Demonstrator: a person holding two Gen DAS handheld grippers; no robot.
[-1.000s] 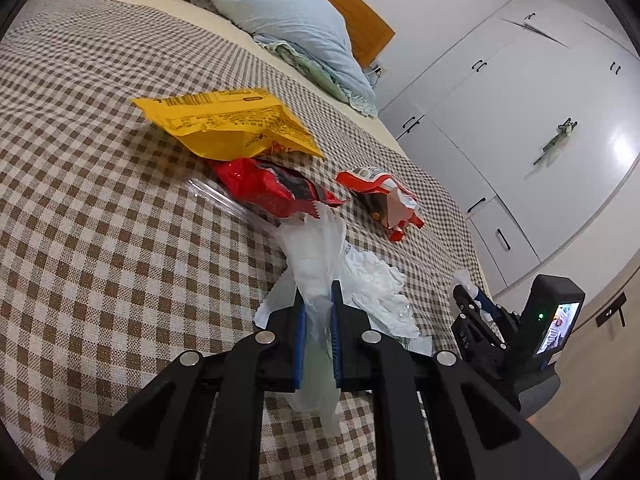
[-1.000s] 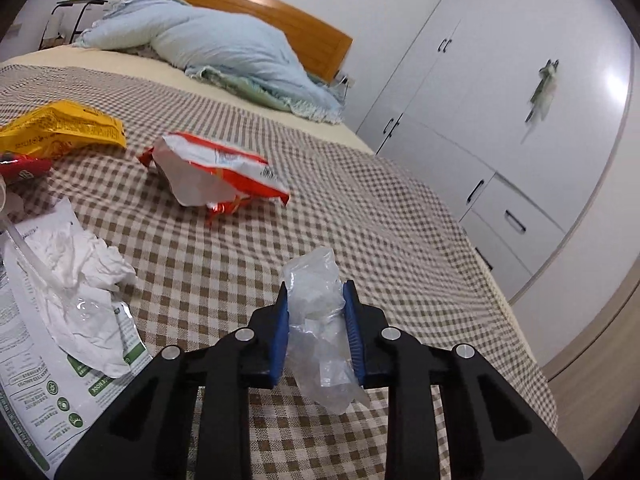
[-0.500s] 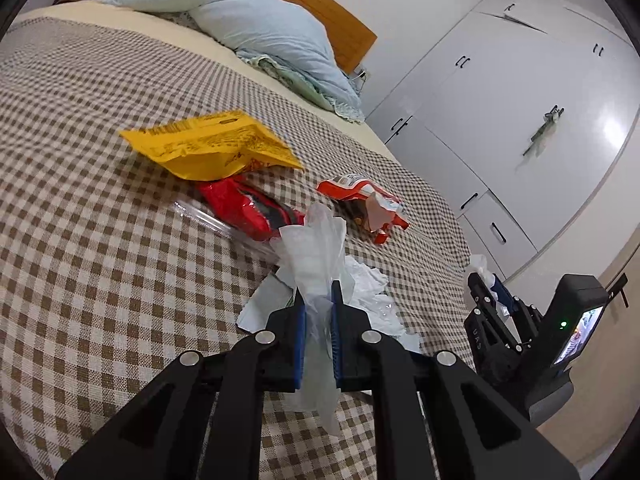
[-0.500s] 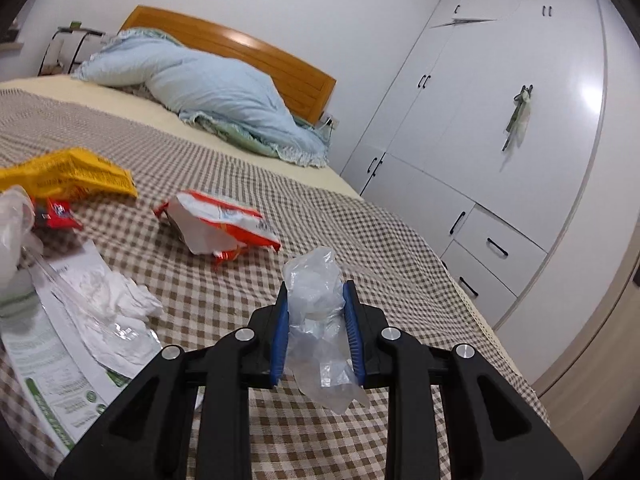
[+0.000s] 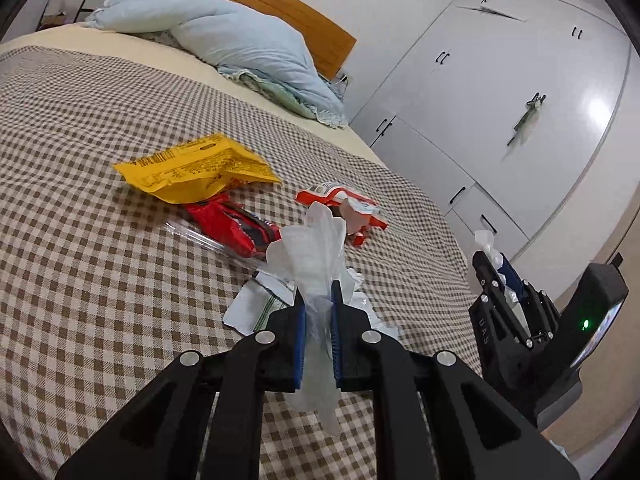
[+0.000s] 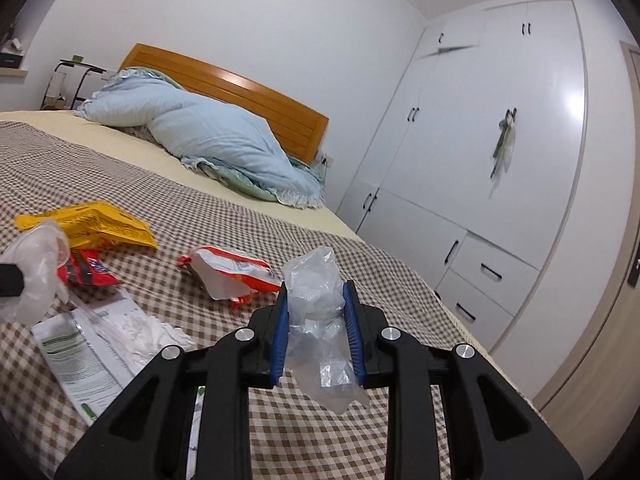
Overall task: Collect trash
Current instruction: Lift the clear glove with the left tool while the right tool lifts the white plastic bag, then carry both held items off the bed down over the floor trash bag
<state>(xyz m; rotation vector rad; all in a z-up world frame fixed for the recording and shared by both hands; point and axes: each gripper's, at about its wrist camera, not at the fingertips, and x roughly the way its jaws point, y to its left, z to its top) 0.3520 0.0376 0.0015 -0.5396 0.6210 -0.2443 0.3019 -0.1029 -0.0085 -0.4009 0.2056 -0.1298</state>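
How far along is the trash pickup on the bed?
Nothing visibly binned yet. In hand: the left gripper and right gripper each clamp clear plastic. Left on the bed: yellow snack bag, red wrapper, orange-white packet, printed sheet, crumpled tissue.

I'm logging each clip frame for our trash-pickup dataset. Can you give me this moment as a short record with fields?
setting: bed with a brown checked cover
left gripper: shut on a translucent plastic bag
right gripper: shut on a crumpled clear plastic bag
trash on the bed: yellow snack bag, red wrapper, orange-and-white snack bag, printed leaflet, white tissue
background: blue duvet, white wardrobe
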